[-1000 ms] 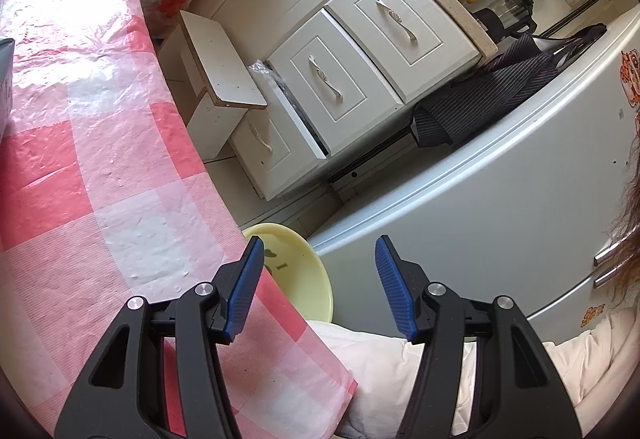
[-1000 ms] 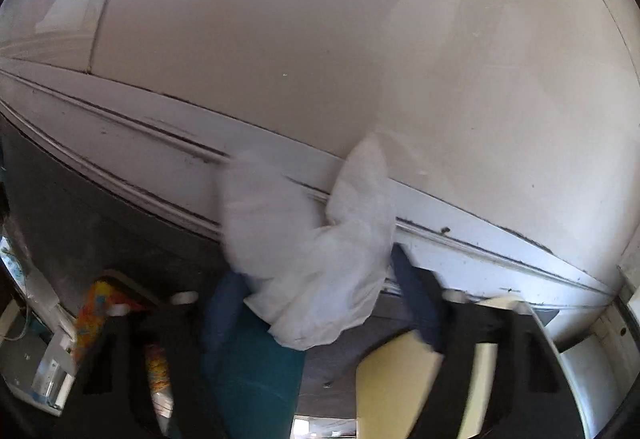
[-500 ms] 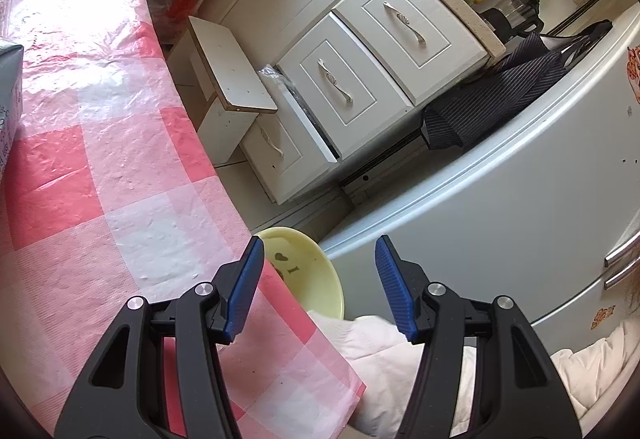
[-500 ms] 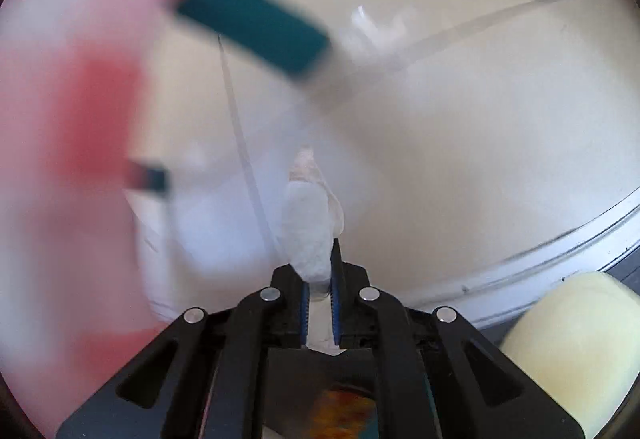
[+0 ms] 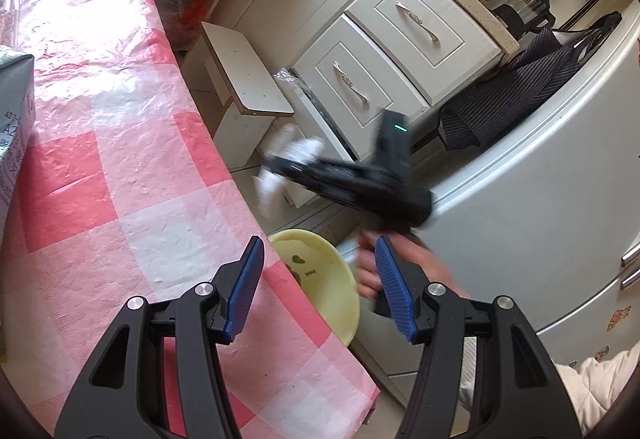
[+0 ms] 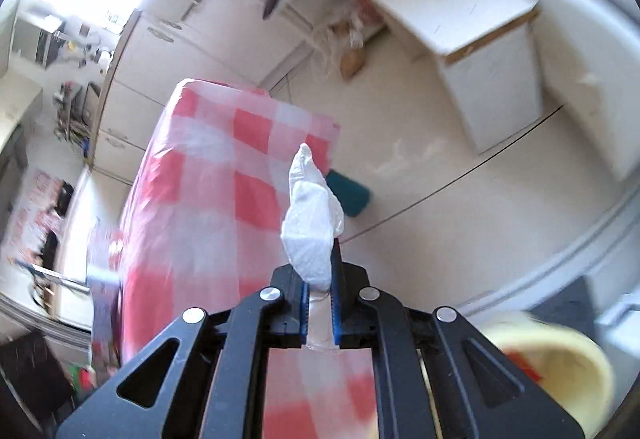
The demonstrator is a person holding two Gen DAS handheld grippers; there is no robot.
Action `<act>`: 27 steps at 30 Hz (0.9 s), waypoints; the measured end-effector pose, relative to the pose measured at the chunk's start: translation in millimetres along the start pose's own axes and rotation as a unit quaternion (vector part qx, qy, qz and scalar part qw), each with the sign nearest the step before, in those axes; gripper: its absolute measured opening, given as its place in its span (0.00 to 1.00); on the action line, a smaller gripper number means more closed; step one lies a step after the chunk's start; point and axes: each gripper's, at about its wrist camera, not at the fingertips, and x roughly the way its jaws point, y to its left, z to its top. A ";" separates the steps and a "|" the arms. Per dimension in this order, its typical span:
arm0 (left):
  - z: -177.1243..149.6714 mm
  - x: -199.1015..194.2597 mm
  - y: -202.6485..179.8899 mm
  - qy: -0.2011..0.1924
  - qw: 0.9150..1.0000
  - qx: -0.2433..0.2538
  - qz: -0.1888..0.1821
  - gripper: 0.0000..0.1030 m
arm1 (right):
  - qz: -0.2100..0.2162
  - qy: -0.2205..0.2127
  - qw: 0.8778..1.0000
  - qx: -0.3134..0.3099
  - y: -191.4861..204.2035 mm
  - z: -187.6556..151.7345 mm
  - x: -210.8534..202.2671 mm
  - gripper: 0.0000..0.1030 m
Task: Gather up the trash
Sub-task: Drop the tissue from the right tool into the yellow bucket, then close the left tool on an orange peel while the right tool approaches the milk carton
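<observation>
Right gripper has risen off the floor, jaws pinching tissue; left gripper gapes empty. Keep pinch firm to bin.

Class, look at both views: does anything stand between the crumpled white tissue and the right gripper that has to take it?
Nothing does. The right gripper is already shut on the white tissue, which sticks up from between its fingers.

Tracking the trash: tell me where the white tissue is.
The white tissue is pinched in the right gripper, raised beside the checked table.
</observation>
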 end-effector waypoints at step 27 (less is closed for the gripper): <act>1.2 -202.7 101.8 0.007 0.955 0.001 0.296 0.55 | 0.018 0.005 0.992 -0.124 177.8 -56.3 -70.4 0.74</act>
